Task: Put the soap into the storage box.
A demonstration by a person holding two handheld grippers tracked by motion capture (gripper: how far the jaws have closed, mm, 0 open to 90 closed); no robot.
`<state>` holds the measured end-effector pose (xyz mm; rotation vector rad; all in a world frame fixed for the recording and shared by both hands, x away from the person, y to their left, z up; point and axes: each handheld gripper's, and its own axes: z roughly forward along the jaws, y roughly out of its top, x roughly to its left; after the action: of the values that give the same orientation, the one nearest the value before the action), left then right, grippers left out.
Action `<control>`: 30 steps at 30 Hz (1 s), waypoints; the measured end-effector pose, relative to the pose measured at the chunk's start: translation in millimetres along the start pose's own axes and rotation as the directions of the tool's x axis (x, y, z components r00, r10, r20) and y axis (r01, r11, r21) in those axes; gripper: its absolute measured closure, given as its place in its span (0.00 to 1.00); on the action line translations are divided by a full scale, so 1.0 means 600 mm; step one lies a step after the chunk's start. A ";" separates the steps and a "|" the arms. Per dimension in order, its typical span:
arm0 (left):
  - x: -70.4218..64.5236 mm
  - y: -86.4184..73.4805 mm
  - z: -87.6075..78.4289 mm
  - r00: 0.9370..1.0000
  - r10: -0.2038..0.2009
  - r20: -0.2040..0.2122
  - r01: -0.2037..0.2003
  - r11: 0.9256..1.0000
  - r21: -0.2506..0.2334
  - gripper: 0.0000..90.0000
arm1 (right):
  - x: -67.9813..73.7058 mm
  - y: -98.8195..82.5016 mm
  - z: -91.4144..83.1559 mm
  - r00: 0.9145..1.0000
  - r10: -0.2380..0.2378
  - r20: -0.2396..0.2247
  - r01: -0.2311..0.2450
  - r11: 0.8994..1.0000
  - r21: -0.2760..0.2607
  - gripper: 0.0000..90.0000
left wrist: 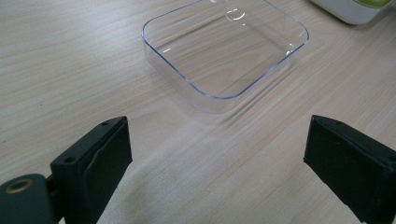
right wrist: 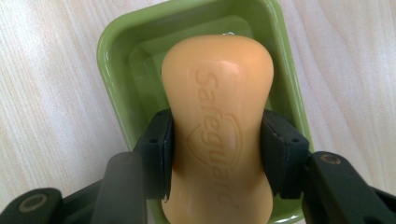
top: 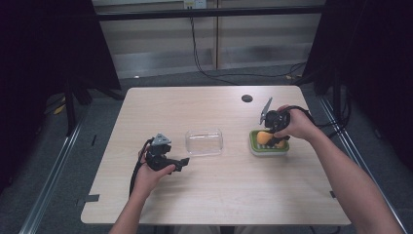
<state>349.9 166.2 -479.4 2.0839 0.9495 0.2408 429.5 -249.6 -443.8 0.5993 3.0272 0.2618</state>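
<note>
the right gripper [right wrist: 217, 158] has its two black jaws clamped on the narrow waist of an orange, embossed bar of soap [right wrist: 218, 121], one pad on each side. the soap sits over a green, rectangular plastic soap dish [right wrist: 112, 70] on the pale wooden table [top: 219, 195]. the left gripper [left wrist: 217, 154] rests low over the table with its jaws spread wide, nothing between them, near a clear, shallow plastic tray [left wrist: 224, 51].

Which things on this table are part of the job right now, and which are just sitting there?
In the job: soap bar, clamped in the right gripper; green soap dish beneath it.

Sitting by: clear plastic tray; open left gripper near it; round hole in the table.
</note>
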 end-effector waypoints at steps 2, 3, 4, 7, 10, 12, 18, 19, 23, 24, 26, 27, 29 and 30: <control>0.000 0.000 0.000 1.000 0.002 -0.002 -0.002 1.000 0.000 0.08 | 0.000 0.000 0.001 1.000 -0.010 0.003 0.010 1.000 -0.004 0.56; 0.000 0.000 0.000 1.000 0.001 0.000 -0.001 1.000 -0.001 0.08 | 0.000 0.001 0.002 1.000 -0.008 0.001 0.008 1.000 -0.002 0.55; 0.000 0.000 0.000 1.000 0.001 -0.001 -0.001 1.000 -0.001 0.08 | 0.000 0.001 0.002 1.000 -0.017 0.004 0.017 1.000 -0.001 0.56; 0.001 0.000 0.000 1.000 0.000 -0.002 0.000 1.000 -0.003 0.08 | 0.001 0.002 0.002 1.000 -0.012 0.002 0.012 1.000 0.000 0.55; 0.001 0.000 0.000 1.000 -0.001 -0.001 0.001 1.000 -0.003 0.08 | 0.000 0.001 0.004 1.000 -0.023 0.009 0.023 1.000 0.000 0.55; 0.000 0.000 0.000 1.000 -0.001 -0.003 0.001 1.000 -0.004 0.08 | 0.000 0.001 0.004 0.999 -0.032 0.007 0.032 0.999 0.005 0.55; 0.001 0.001 -0.001 1.000 0.004 0.001 -0.004 1.000 -0.005 0.08 | 0.002 0.003 0.009 1.000 -0.026 0.008 0.026 1.000 0.012 0.55; 0.001 0.001 -0.001 1.000 0.004 -0.001 -0.004 1.000 -0.005 0.08 | 0.001 0.004 0.010 1.000 -0.030 0.006 0.030 0.999 0.017 0.55; 0.002 0.001 -0.001 1.000 0.003 -0.001 -0.003 1.000 -0.007 0.08 | 0.000 0.005 0.013 0.999 -0.047 0.012 0.047 0.999 0.018 0.55; 0.002 0.001 -0.001 1.000 0.003 0.003 -0.003 1.000 -0.006 0.08 | 0.003 0.004 0.013 0.999 -0.036 0.007 0.036 0.999 0.030 0.55; 0.002 0.001 -0.001 1.000 0.002 0.007 -0.002 1.000 -0.009 0.08 | 0.000 0.005 0.014 0.999 -0.049 0.012 0.049 0.999 0.021 0.55; 0.002 0.001 -0.001 1.000 0.002 0.007 -0.002 1.000 -0.009 0.08 | 0.002 0.004 0.013 0.999 -0.039 0.004 0.039 0.999 0.029 0.55; 0.002 0.001 -0.001 1.000 0.005 0.002 -0.005 1.000 -0.006 0.08 | 0.001 0.005 0.014 0.999 -0.047 0.010 0.047 0.999 0.025 0.55; 0.002 0.001 -0.001 1.000 0.004 0.005 -0.004 1.000 -0.009 0.08 | 0.001 0.005 0.015 0.999 -0.048 0.013 0.047 0.998 0.028 0.55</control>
<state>350.9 167.3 -478.8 2.0777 0.9398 0.2419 430.8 -245.3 -451.9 0.5276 3.0323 0.2139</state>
